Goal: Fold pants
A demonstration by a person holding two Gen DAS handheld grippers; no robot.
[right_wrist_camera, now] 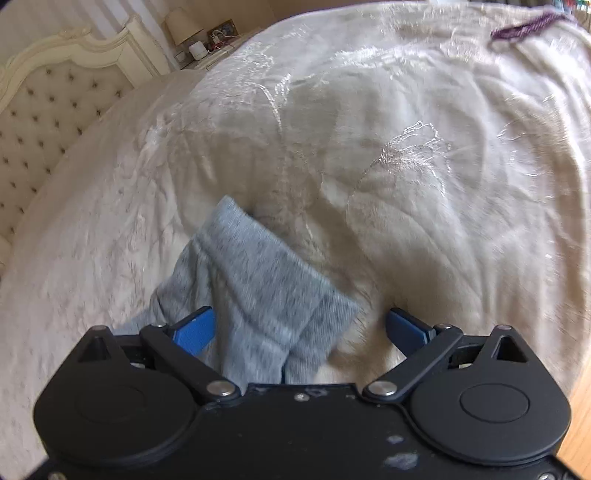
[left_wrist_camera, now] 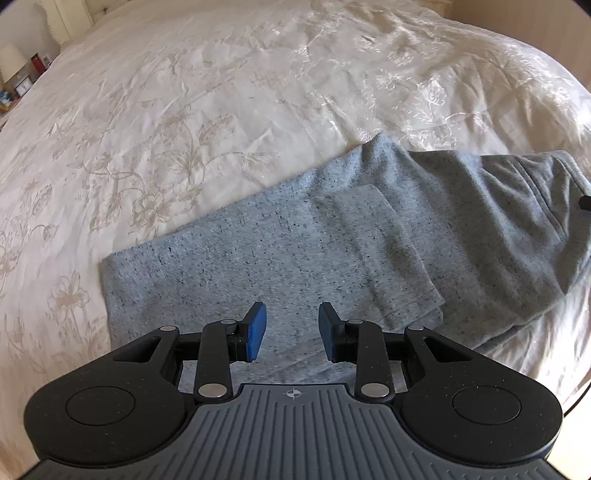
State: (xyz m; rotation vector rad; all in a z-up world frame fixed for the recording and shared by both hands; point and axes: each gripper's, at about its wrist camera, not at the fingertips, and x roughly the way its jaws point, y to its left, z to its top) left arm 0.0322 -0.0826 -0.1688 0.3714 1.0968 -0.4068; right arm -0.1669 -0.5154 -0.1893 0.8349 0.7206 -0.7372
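Note:
Grey speckled pants (left_wrist_camera: 280, 254) lie flat on the cream bedspread (left_wrist_camera: 184, 110), the legs stacked and running from lower left to the bunched waist end at the right. My left gripper (left_wrist_camera: 292, 330) is open and empty, hovering just above the near edge of the pants. In the right wrist view, my right gripper (right_wrist_camera: 299, 332) is wide open, with a corner of the grey pants (right_wrist_camera: 258, 288) lying between its blue pads (right_wrist_camera: 195, 334); the pads do not press the cloth. That view is motion-blurred.
The bed has a tufted cream headboard (right_wrist_camera: 48, 99) at the left. A nightstand with a lamp (right_wrist_camera: 184, 26) and small items stands beyond it. A purple cord (right_wrist_camera: 524, 27) lies on the far part of the bedspread. Wooden floor (right_wrist_camera: 580, 424) shows at the right.

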